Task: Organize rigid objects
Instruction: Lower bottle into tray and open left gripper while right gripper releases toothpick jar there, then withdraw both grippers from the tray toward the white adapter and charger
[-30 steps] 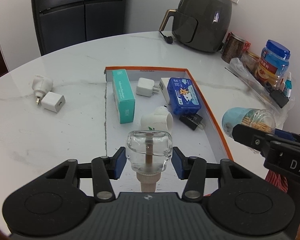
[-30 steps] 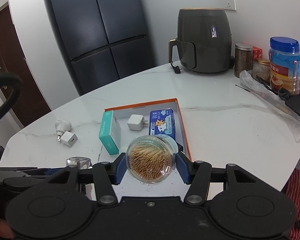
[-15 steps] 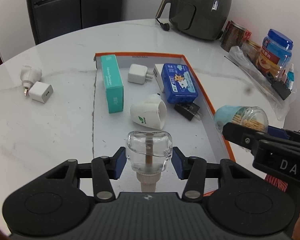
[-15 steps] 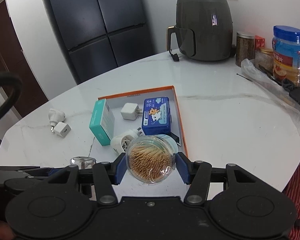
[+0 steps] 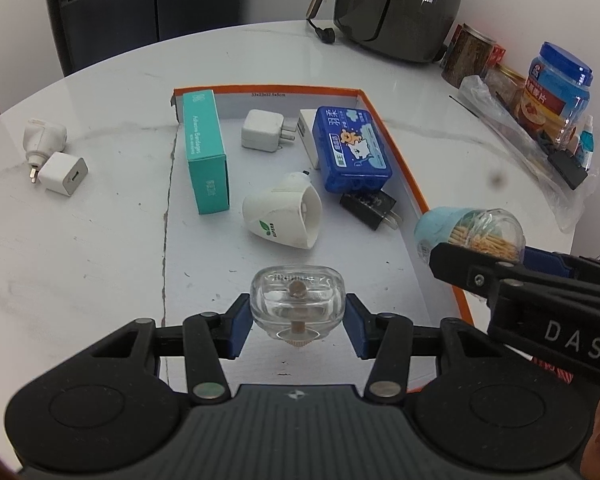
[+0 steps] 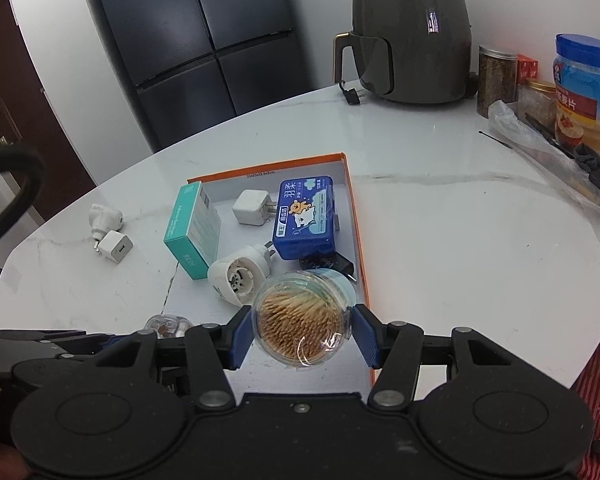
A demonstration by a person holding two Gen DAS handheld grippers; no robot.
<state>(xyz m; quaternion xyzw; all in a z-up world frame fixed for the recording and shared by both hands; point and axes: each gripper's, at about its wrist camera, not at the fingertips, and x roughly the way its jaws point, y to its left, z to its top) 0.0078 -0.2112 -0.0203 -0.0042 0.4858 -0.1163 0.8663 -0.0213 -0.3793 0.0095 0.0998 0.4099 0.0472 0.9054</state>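
Left gripper (image 5: 298, 322) fingers pinch a clear glass bottle (image 5: 297, 301) over the near end of the orange-rimmed tray (image 5: 409, 184), while right gripper (image 6: 300, 338) fingers pinch a toothpick jar (image 6: 301, 320) by the tray's right rim, its long axis pointing forward.

Hidden or cropped elements. White box (image 5: 305, 132), frame centre: mostly covered by the blue case (image 5: 352, 148). Black plug (image 6: 341, 266): largely behind the toothpick jar (image 6: 303, 316). Clear bottle (image 6: 166, 326), lower left: only its top shows above the left gripper (image 5: 298, 326). Refrigerator (image 5: 148, 4): cropped by the top edge. Box-wall print (image 5: 268, 95): too small to read.
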